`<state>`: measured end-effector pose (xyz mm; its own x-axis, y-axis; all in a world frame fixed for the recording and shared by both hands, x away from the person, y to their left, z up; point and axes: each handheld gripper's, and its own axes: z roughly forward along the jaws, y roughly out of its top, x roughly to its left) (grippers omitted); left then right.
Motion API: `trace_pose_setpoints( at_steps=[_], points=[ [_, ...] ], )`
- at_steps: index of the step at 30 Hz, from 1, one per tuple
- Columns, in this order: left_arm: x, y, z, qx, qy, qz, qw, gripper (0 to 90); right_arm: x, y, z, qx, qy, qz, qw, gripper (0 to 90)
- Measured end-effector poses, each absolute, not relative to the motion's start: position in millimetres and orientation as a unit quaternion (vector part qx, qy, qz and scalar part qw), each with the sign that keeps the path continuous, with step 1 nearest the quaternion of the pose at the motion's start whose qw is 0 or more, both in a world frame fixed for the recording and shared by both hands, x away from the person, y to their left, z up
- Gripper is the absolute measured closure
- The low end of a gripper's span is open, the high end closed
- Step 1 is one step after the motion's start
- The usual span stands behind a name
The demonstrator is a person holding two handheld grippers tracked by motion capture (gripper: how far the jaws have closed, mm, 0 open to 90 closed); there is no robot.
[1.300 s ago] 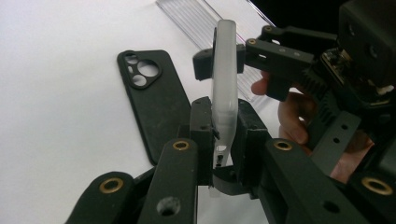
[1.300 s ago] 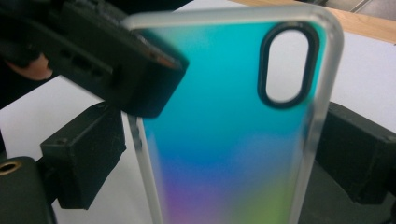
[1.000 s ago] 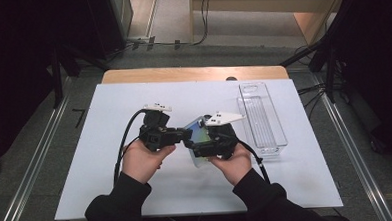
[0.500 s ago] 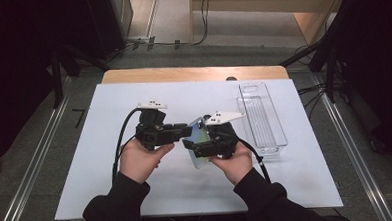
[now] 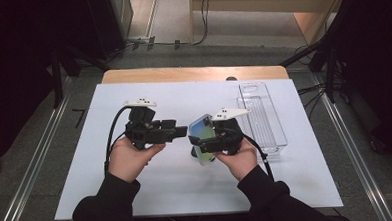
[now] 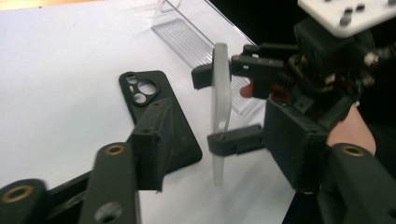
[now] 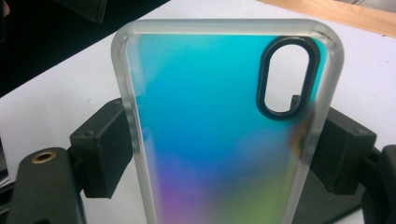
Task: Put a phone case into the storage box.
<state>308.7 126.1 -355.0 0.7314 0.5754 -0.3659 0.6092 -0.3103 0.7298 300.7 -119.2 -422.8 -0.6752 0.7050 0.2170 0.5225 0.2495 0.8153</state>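
Note:
My right gripper (image 5: 206,142) is shut on a frosted phone case (image 5: 201,138) with a blue-green iridescent back, holding it upright above the table. In the right gripper view its two pads press the long sides of the case (image 7: 219,130), below the oval camera hole. My left gripper (image 5: 182,132) points at the case from the left. Its jaws have just been opening and now stand open. In the left gripper view the case's thin edge (image 6: 220,102) stands between those jaws, touching neither pad. A black phone case (image 6: 154,112) lies flat on the table underneath.
A clear plastic tray (image 5: 264,112) lies lengthwise at the right of the white table top (image 5: 137,193). A wooden strip (image 5: 182,73) runs along the far edge. Both forearms come in from the near side.
The left gripper's jaws have spread off the frosted case and the gripper has eased slightly left. The right gripper and the case have kept still.

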Motion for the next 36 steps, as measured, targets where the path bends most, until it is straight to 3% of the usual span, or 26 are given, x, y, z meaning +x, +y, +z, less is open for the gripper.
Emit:
trace_pose_setpoints(
  at_steps=[4, 13, 36],
  points=[
    [309, 128, -362, 0.818, 0.352, -0.015, 0.455, 33.1, 304, -126, -422, 0.393, 0.782, 0.476, 0.088, 15.9],
    [309, 137, -386, 0.83, 0.309, -0.02, 0.464, 29.4, 305, -135, -418, 0.386, 0.784, 0.479, 0.084, 15.9],
    [295, 165, -444, 0.852, 0.293, -0.032, 0.433, 27.2, 305, -144, -412, 0.365, 0.787, 0.492, 0.074, 15.8]
  ],
)
